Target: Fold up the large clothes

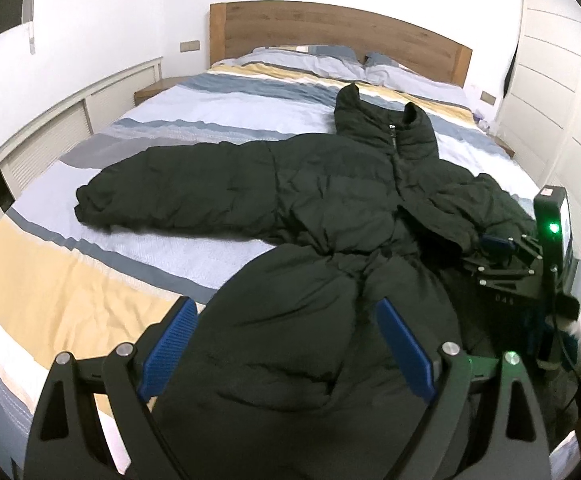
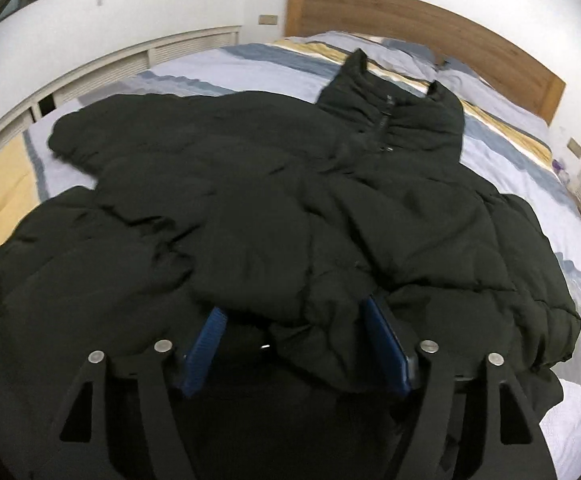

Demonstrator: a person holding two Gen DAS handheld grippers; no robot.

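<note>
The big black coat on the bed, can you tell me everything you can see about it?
The coat is a puffy, quilted, very dark jacket, lying front-up on the striped bedspread. Its stand-up collar points toward the wooden headboard, and the zip is closed there. One sleeve stretches out flat to the side. The hem end is rumpled. The left gripper stands open around the hem, and the right gripper straddles another puffy fold.

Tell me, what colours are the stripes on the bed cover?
Pale blue, grey-blue, yellow and white on the bed cover; clearest in the left wrist view.
</note>
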